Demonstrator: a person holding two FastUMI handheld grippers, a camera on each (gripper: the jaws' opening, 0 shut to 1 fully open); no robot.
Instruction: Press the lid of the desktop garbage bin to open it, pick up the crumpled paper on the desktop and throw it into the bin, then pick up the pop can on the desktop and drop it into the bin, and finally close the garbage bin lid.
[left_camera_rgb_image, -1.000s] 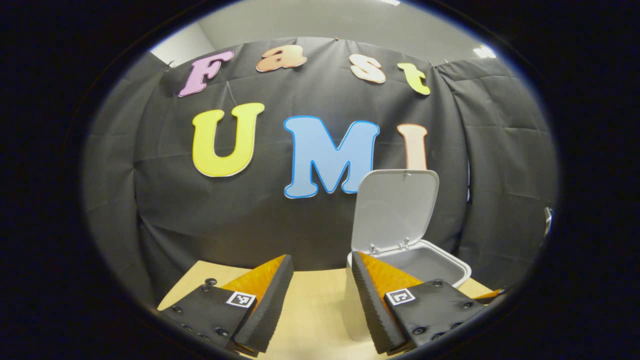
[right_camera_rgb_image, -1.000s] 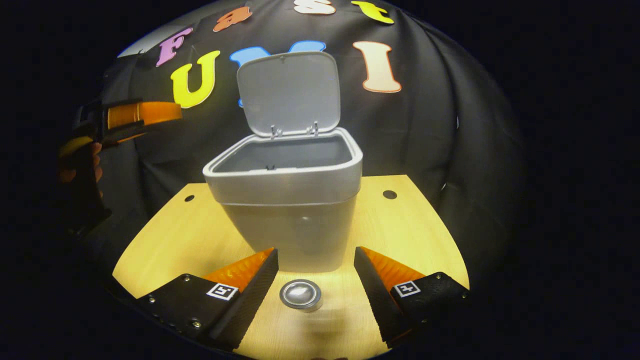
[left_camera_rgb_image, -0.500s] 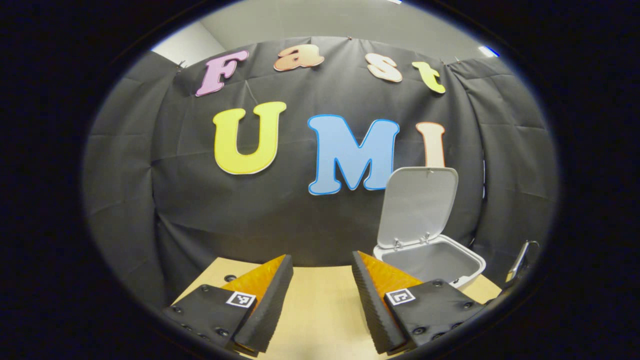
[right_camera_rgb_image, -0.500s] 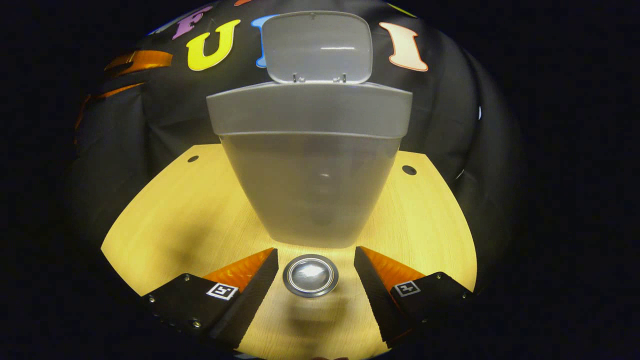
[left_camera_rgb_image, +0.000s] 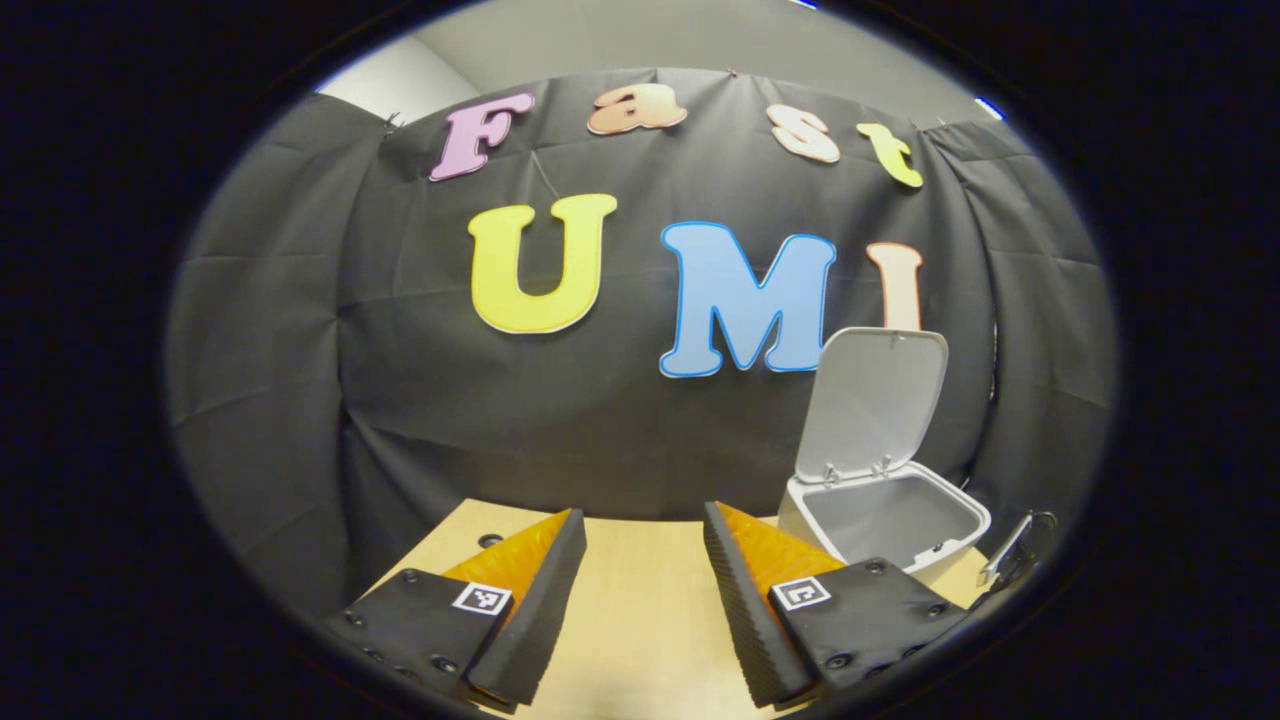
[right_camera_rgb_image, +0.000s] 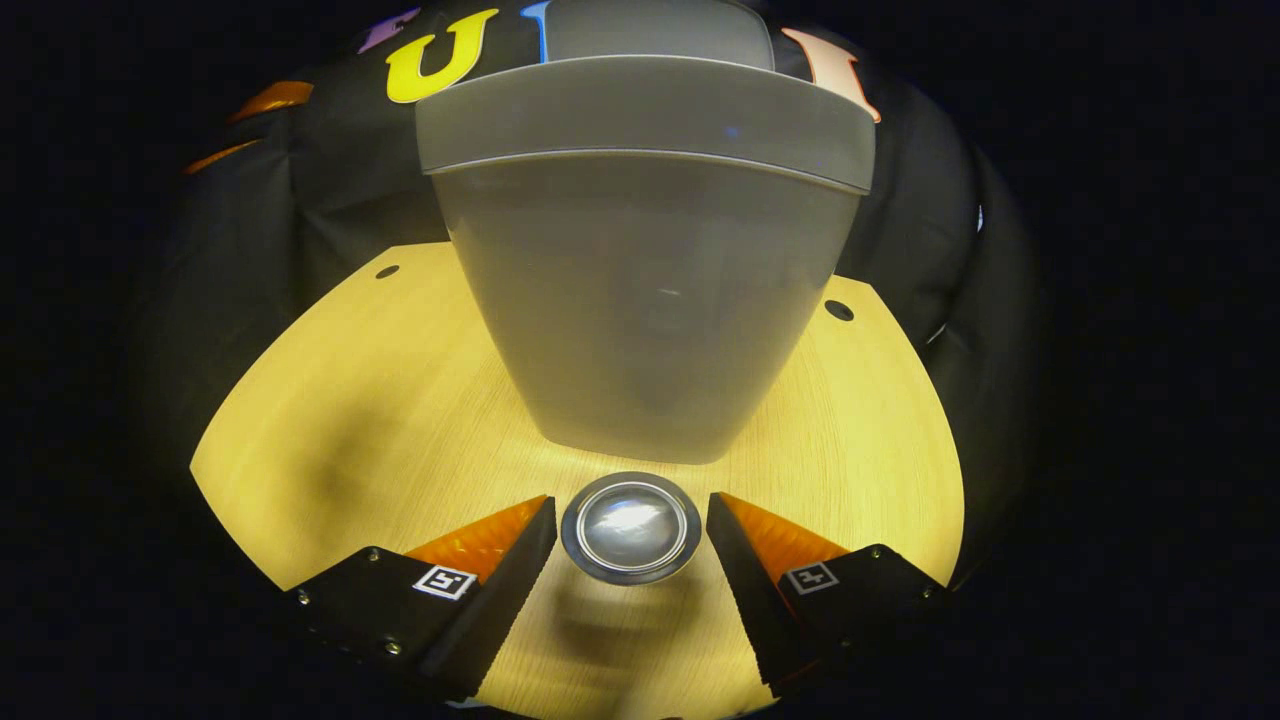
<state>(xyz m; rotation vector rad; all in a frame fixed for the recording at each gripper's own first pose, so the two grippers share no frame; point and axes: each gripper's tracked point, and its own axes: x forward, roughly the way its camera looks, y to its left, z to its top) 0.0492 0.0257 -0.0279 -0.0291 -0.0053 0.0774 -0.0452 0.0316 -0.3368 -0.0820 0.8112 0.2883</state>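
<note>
The grey bin stands close in front of my right gripper, with its lid up. The pop can shows its round silver end just in front of the bin's base. It sits level with my open right gripper's fingertips, with a narrow gap on each side. In the left gripper view the bin stands at the right with its lid upright. My left gripper hangs open and holds nothing above the wooden table.
The table has small dark holes near its far corners. The black cloth wall rises behind it. The left gripper shows at the upper left in the right gripper view. A metal part juts in beside the bin.
My right gripper has dropped and moved in toward the can, which now lies between its fingertips; the bin looms larger. In the left gripper view the bin has slid to the right.
</note>
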